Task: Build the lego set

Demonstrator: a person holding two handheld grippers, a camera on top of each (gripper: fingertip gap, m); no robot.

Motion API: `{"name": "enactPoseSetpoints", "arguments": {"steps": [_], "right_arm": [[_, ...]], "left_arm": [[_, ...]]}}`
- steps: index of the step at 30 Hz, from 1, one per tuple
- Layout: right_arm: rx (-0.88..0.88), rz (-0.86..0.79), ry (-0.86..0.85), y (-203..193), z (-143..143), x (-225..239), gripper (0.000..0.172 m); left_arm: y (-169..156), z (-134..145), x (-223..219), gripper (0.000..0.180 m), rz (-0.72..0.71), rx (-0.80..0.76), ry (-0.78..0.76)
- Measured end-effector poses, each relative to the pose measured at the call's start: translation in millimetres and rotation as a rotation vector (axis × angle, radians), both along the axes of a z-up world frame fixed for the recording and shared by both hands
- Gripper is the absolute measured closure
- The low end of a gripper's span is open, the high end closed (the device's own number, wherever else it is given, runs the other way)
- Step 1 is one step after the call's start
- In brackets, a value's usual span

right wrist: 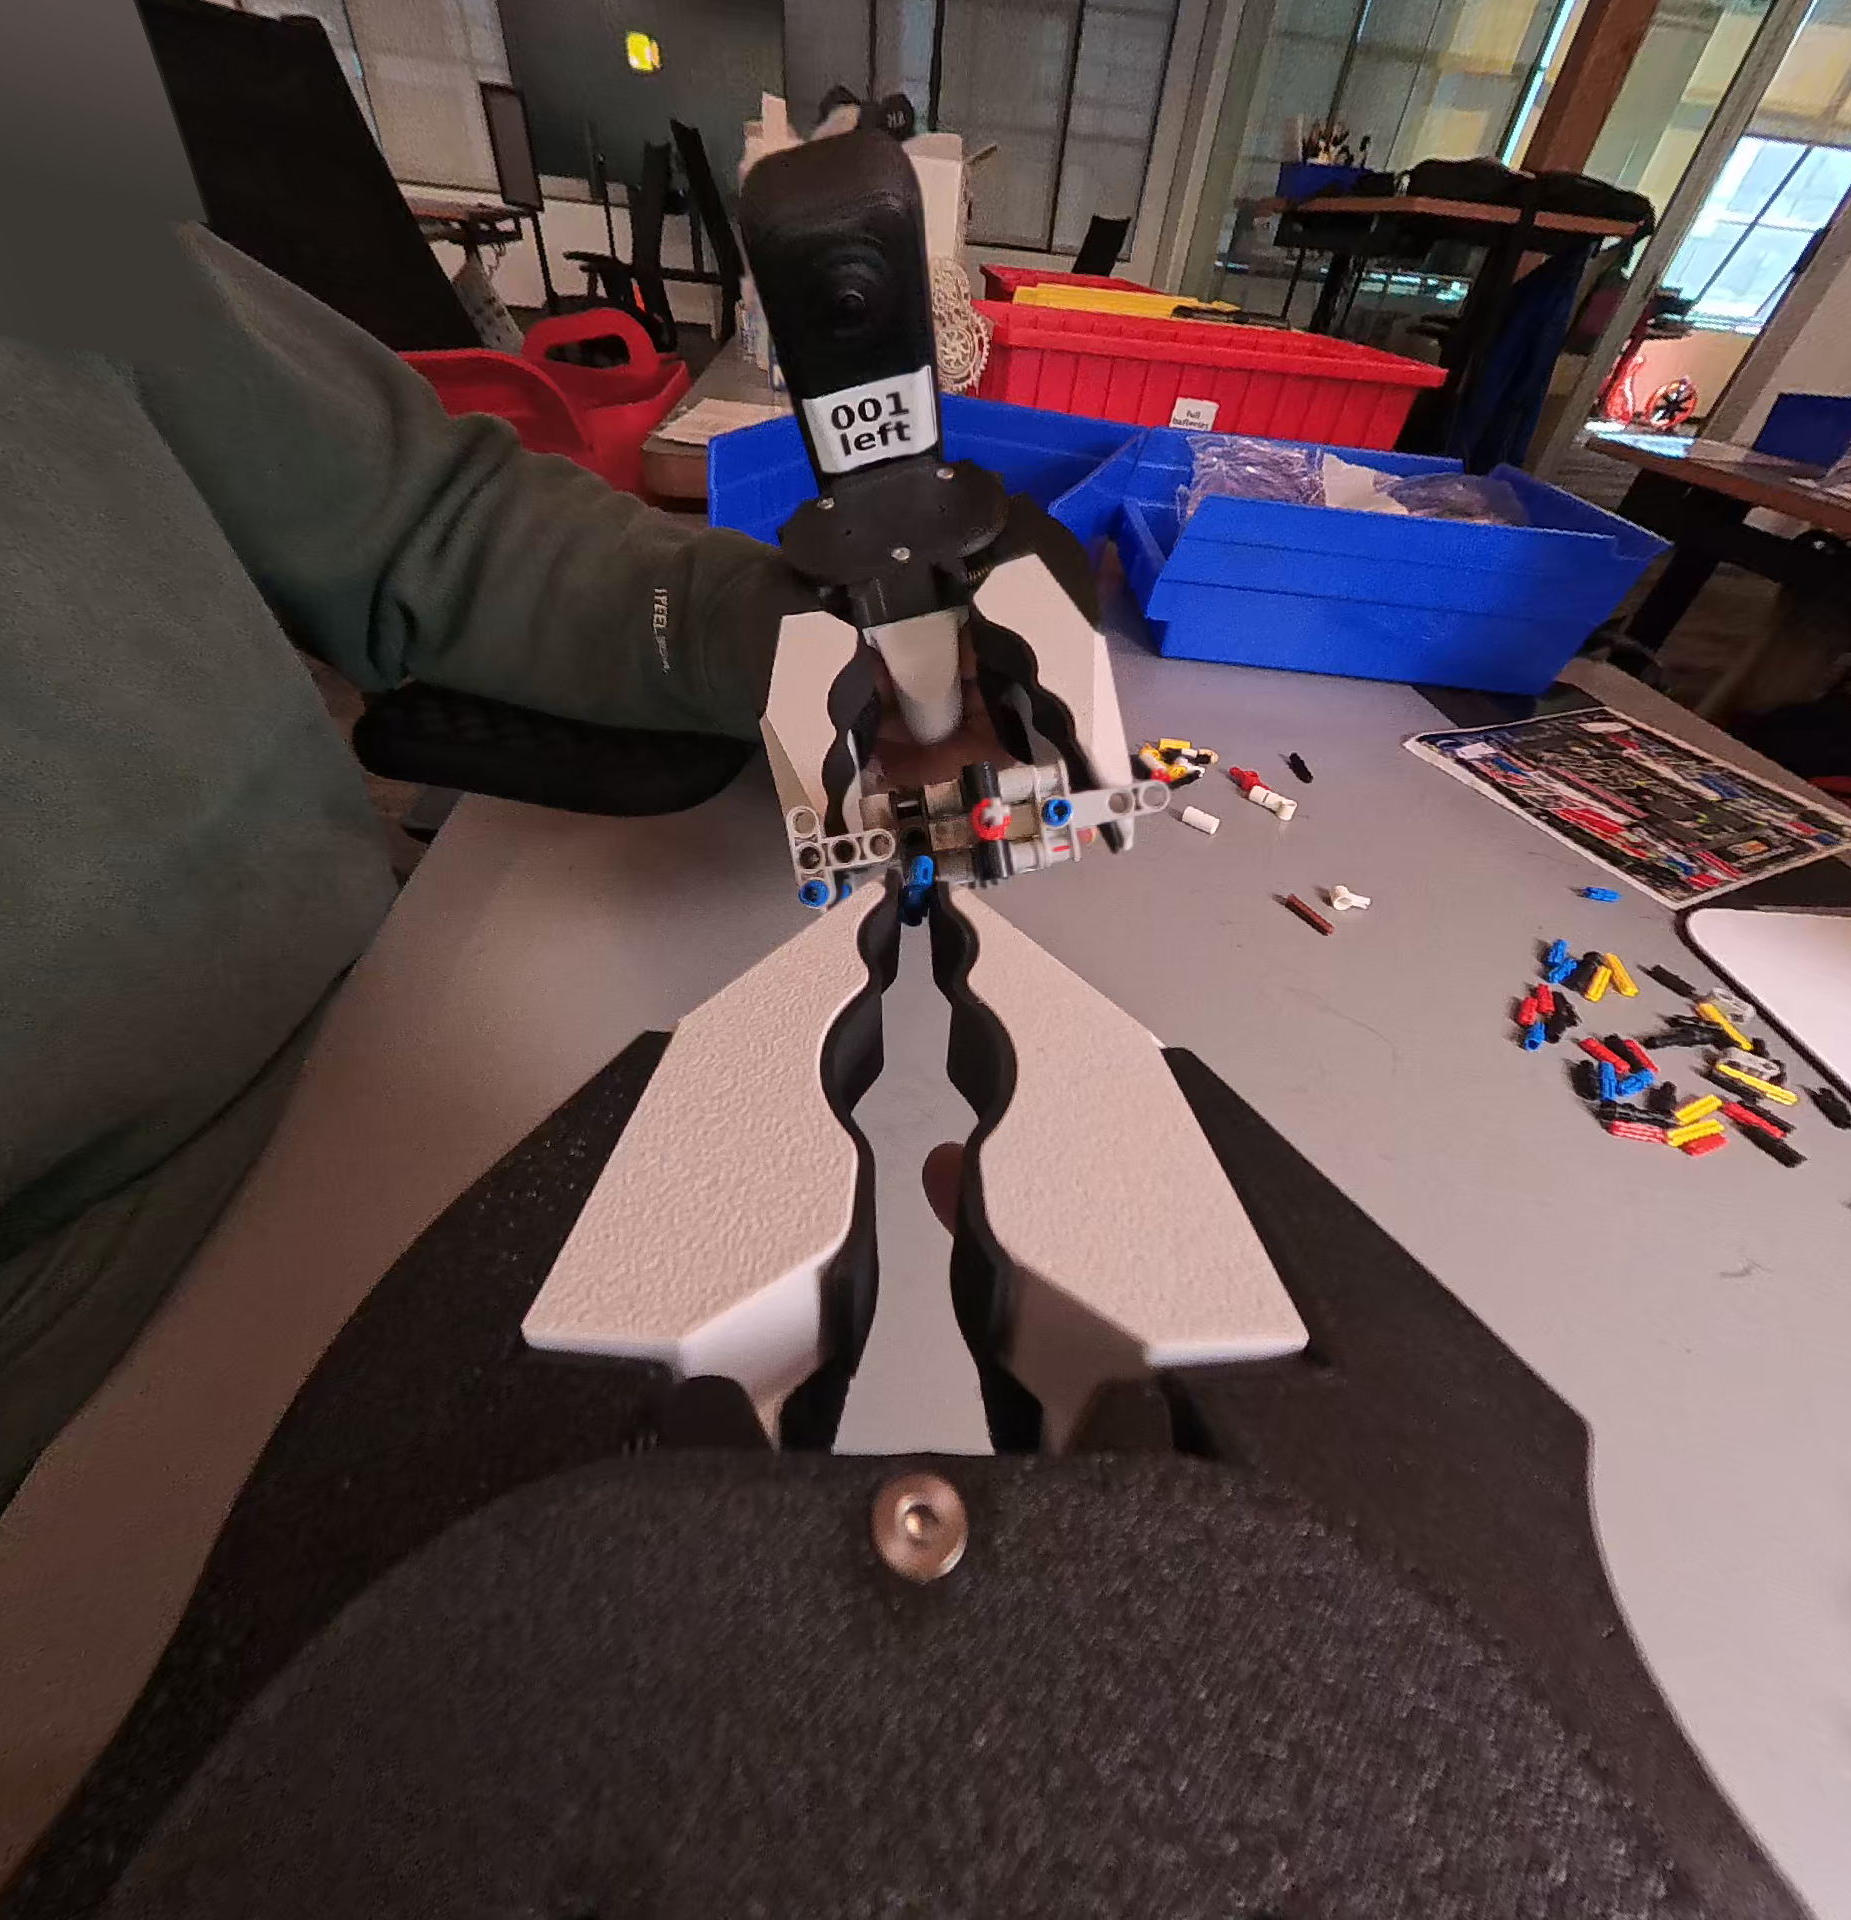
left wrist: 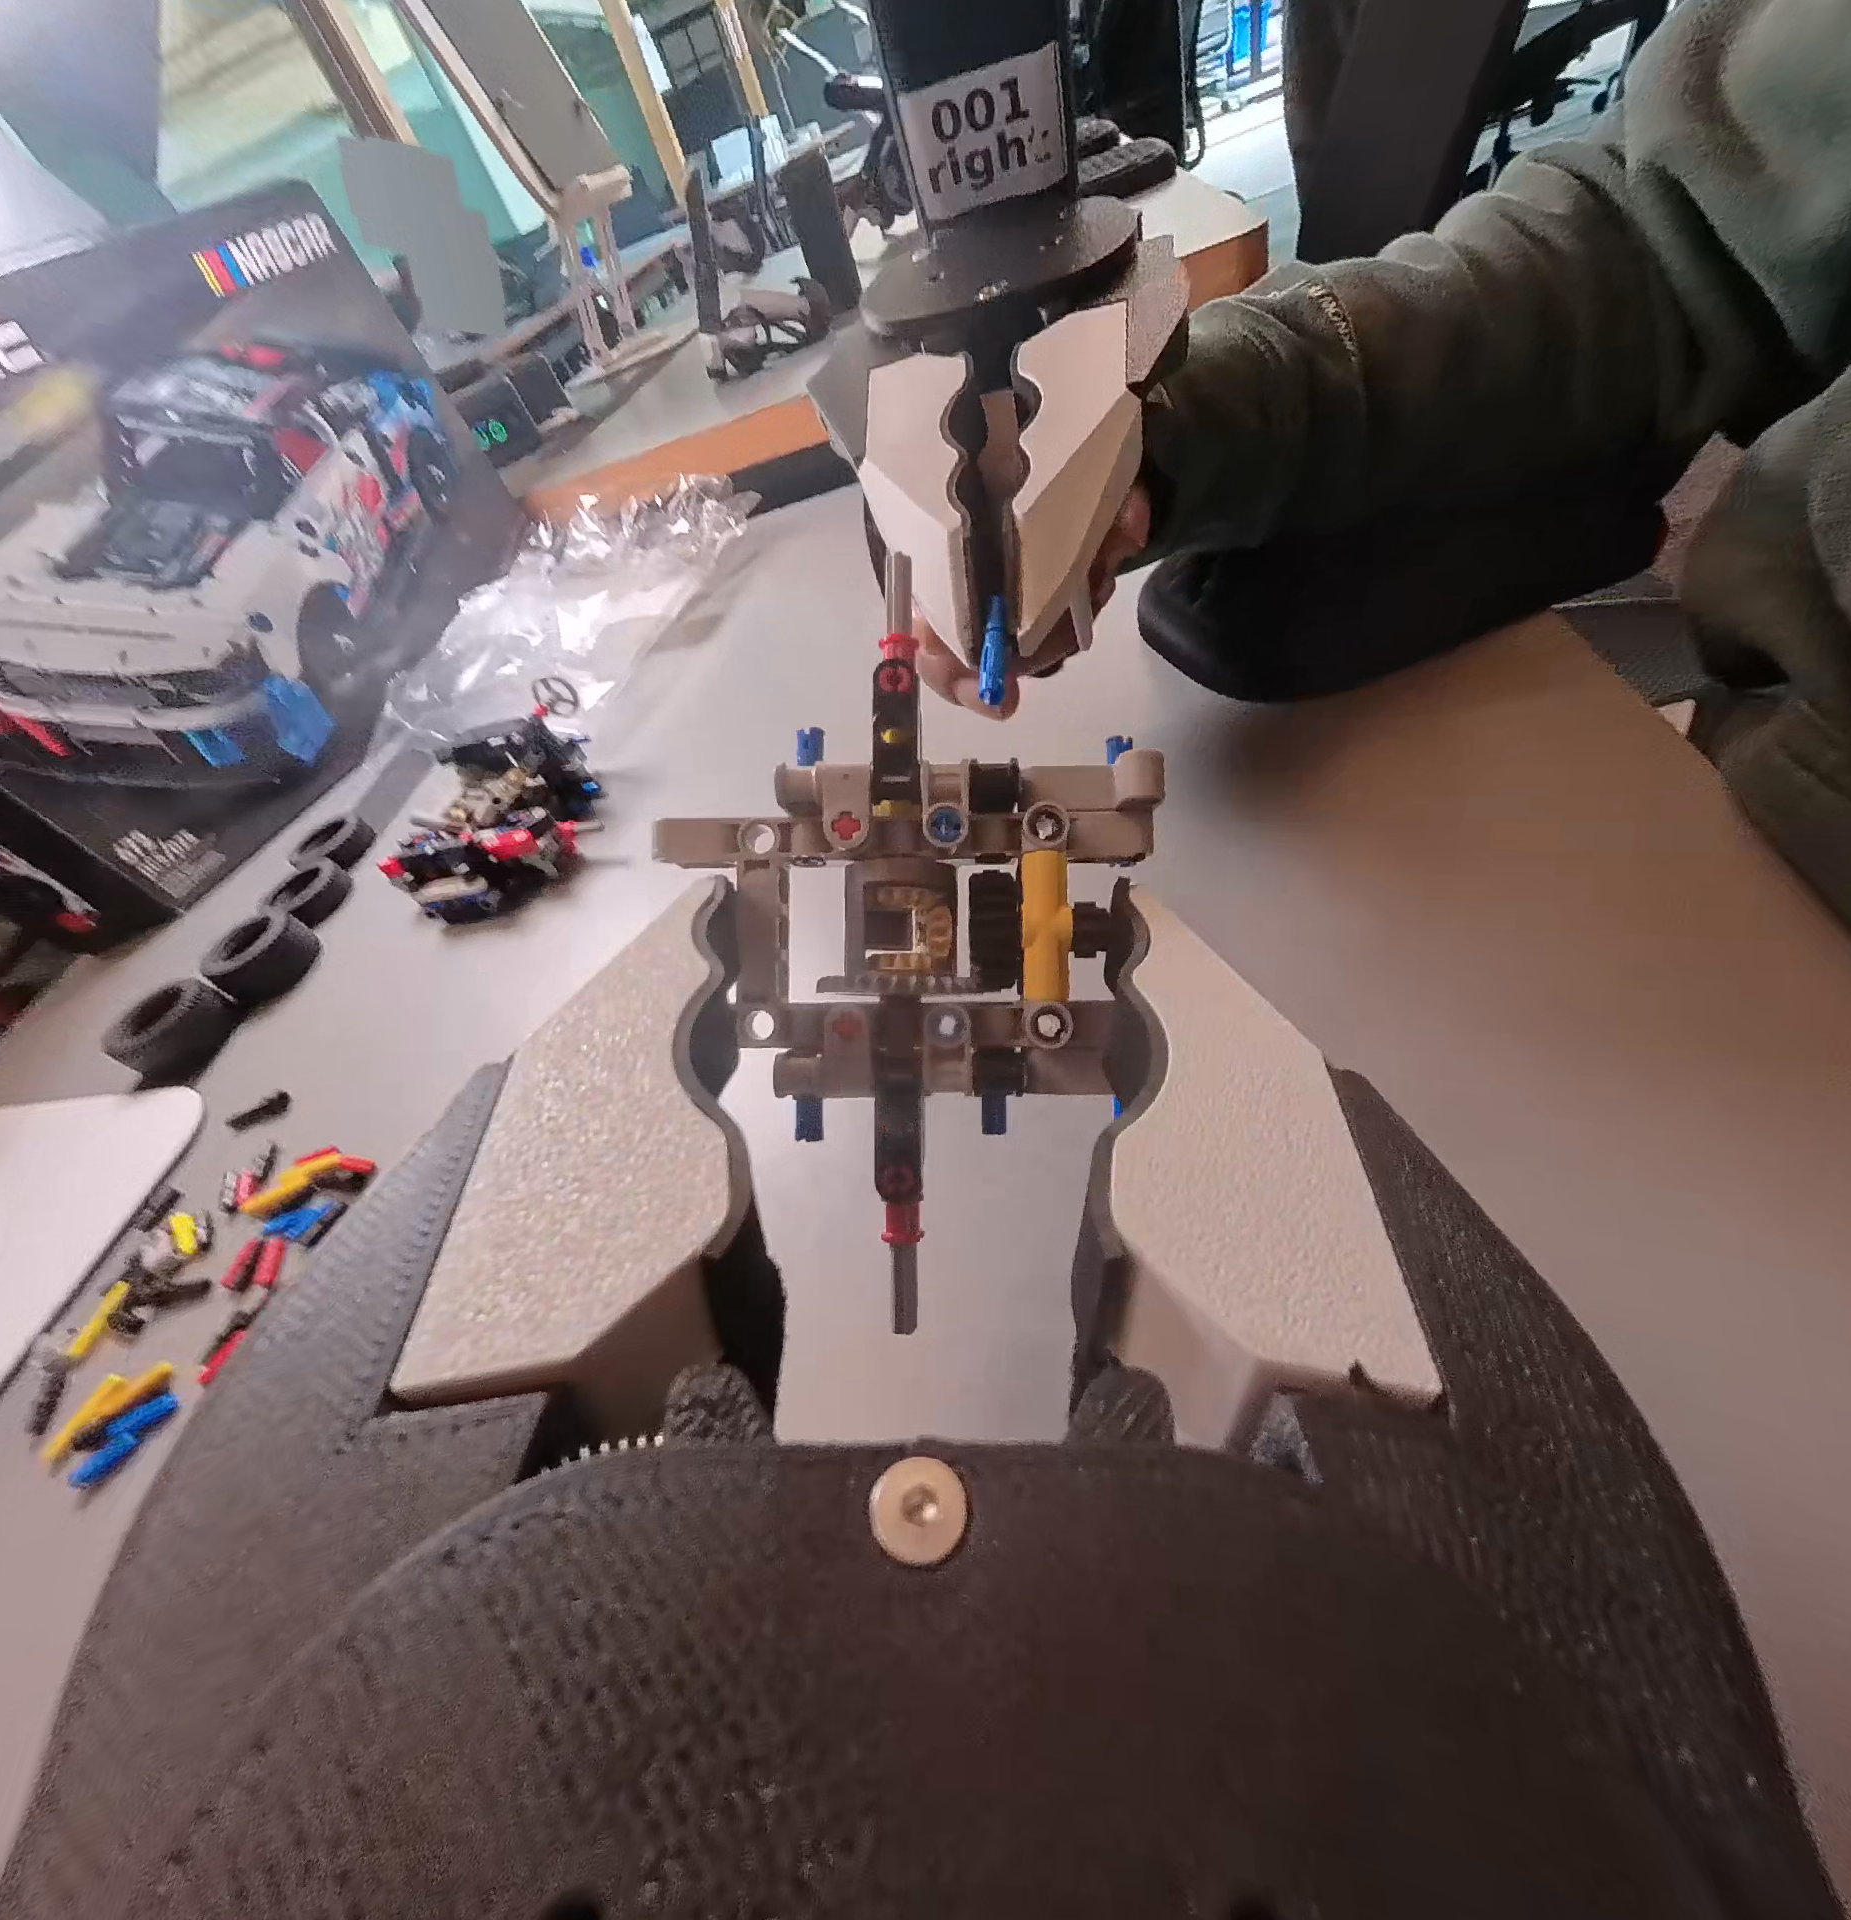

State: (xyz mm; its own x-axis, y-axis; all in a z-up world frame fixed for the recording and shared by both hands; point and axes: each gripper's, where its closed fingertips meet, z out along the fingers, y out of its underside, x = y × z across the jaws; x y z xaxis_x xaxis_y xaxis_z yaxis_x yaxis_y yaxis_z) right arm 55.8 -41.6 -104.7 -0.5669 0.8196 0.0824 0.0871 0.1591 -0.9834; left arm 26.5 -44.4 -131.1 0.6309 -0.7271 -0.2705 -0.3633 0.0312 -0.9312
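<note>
Gripping a grey gear frame (left wrist: 905, 914), the left hand-held gripper (left wrist: 926, 935) faces the right hand-held gripper (right wrist: 913, 899) pinching a blue pin (right wrist: 915, 883).

The desk (right wrist: 1316, 1299) looks smooth, grey and a bit shiny. Each hand-held gripper has rough, bumpy black plastic on its body (left wrist: 900, 1714), grainy matt white fingers (left wrist: 588, 1174) and a shiny metal screw (left wrist: 918, 1509). The brick frame (left wrist: 900, 914) is smooth hard plastic. The tyres (left wrist: 261, 951) look like matt black rubber. The bag (left wrist: 588, 592) is clear, crinkly plastic. The sleeve (right wrist: 433, 551) is soft green cloth.
</note>
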Motion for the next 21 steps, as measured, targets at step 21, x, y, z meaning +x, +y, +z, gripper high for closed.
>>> {"name": "enactPoseSetpoints", "arguments": {"steps": [21], "right_arm": [[0.073,0.028,-0.120,-9.5,-34.9,-3.1,0.168]], "left_arm": [[-3.6,-24.3,8.2,0.110,-0.012,-0.154,0.015]]}}
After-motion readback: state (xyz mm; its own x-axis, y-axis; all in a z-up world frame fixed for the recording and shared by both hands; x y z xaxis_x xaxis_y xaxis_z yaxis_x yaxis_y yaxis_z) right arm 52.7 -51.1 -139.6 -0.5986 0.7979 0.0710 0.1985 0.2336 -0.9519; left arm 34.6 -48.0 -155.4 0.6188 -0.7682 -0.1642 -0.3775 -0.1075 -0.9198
